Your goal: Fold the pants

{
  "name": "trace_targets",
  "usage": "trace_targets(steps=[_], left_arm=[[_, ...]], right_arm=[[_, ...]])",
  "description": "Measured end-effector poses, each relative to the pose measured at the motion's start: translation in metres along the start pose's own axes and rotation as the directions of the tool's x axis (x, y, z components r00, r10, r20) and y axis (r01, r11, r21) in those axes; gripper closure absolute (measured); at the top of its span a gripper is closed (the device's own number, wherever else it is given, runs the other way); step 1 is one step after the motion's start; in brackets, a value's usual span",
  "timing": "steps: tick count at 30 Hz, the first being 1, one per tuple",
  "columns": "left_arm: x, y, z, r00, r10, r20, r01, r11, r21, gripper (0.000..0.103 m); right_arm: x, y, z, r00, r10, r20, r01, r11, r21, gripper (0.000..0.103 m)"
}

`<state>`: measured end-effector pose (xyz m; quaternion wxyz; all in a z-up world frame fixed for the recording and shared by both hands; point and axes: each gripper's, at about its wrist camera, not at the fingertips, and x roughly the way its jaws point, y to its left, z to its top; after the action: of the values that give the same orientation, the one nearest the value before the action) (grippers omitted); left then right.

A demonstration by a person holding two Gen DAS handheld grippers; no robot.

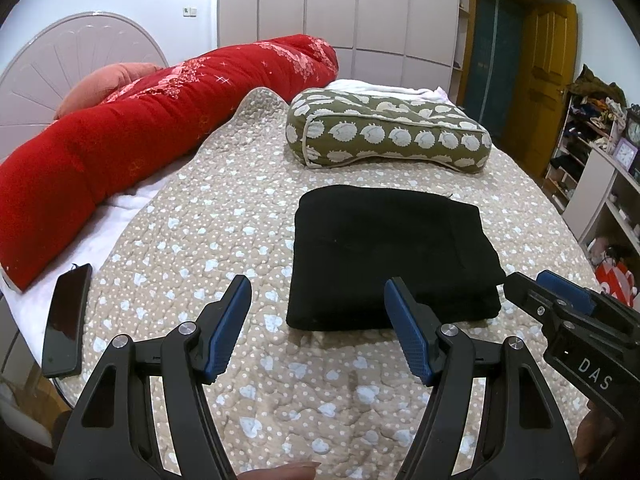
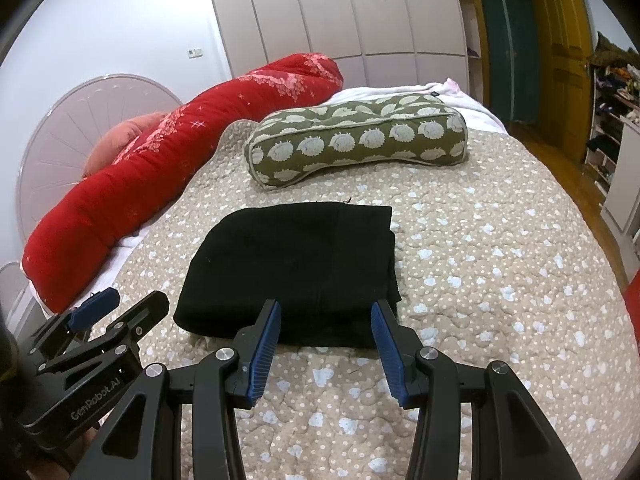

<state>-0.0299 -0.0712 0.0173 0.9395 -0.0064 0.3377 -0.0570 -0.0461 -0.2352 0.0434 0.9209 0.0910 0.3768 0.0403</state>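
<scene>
Lying folded into a thick black rectangle, the pants rest on the quilted bed cover, about midway across the bed and short of the green patterned pillow that sits toward the far edge. Both pairs of tongs hang just short of the bundle's near edge, and both stand released with nothing between their pads. The right tongs face the near edge squarely, closer to its right corner. The left tongs sit off toward the near left corner, with bare cover showing between their pads. The bundle's longer side appears to run across the bed, left to right. Judging by the tidy stack, the folding looks done or nearly so; the right hand is slightly better placed for any last press.
</scene>
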Motion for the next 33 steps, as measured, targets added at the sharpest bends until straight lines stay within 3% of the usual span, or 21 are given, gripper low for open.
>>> trace_targets(steps=[33], left_arm=[[0.009,-0.007,-0.003,0.999,-0.017,-0.031,0.018,1.000,0.021,0.034]], right_arm=[[0.012,0.000,-0.005,0.999,0.016,-0.042,-0.015,1.000,0.007,0.057]])
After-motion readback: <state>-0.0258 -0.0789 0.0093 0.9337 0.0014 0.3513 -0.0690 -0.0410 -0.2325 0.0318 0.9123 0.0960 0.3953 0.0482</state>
